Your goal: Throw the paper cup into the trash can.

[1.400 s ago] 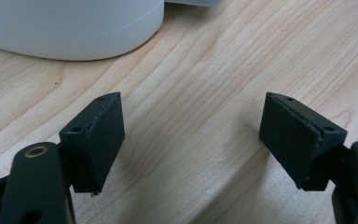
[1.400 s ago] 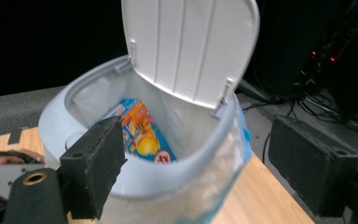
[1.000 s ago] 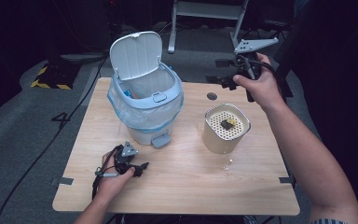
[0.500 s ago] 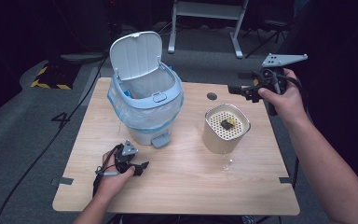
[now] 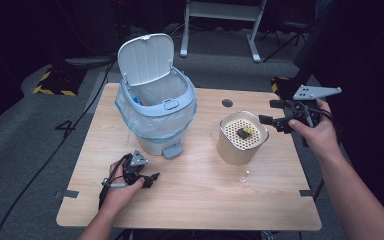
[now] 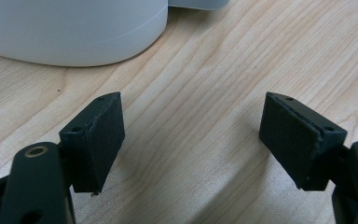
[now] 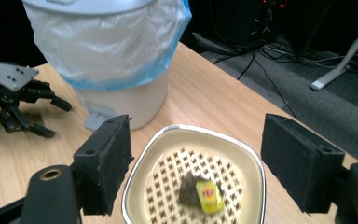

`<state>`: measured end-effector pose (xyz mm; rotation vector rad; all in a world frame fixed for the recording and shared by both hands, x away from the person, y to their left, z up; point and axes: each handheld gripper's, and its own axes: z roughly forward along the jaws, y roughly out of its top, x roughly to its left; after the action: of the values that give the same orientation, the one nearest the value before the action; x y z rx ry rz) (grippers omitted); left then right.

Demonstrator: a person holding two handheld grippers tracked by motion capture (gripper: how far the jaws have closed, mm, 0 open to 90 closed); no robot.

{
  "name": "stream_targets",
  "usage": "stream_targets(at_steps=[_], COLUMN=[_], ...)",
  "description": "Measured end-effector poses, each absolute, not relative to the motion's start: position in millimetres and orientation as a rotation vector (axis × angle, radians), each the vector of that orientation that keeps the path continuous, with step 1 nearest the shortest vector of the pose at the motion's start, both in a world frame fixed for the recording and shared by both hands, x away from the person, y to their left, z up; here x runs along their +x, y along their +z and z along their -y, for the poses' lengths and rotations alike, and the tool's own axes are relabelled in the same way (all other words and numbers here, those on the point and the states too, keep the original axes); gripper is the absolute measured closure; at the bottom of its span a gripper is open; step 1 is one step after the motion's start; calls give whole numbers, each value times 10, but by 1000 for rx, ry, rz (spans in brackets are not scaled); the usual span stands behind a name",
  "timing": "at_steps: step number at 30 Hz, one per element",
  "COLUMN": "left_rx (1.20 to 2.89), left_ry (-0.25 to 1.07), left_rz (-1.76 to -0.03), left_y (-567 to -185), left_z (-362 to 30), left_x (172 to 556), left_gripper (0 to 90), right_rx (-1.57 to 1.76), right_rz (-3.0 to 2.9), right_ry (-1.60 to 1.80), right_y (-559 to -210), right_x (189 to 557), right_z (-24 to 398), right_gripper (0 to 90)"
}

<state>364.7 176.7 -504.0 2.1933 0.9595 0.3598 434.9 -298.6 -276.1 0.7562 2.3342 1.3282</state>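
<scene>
At the centre of the high view we see a table (image 5: 200,200) of pale wood with a fine, darker grain. In the upper left of that view stands a bin (image 5: 156,117) with a white body, a white lid, a pale grey-blue rim and a translucent liner edged in light blue. To the right of it sits a cream container (image 5: 242,137) whose top is a white grid of small dark holes, with a silvery rim. On that grid lies a dark wad (image 7: 192,186) bearing a yellow tag (image 7: 208,195) with a small red mark. Both the left gripper (image 5: 147,179) and the right gripper (image 5: 271,112) are black, each topped by a grey plate. The floor (image 5: 30,150) is grey, with a yellow-and-black striped patch (image 5: 55,85) at upper left.
</scene>
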Motion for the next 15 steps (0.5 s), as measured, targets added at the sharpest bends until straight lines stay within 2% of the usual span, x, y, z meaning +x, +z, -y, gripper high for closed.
stream_targets(at_steps=[15], left_rx=[2192], left_ry=[366], left_rz=[-963], left_y=[-5039], left_z=[-1767], left_x=[3652], left_gripper=[225], right_rx=[871], right_rz=[-2318], right_ry=[1284], right_y=[-3393], right_x=[3960], right_z=[3319], right_gripper=[250])
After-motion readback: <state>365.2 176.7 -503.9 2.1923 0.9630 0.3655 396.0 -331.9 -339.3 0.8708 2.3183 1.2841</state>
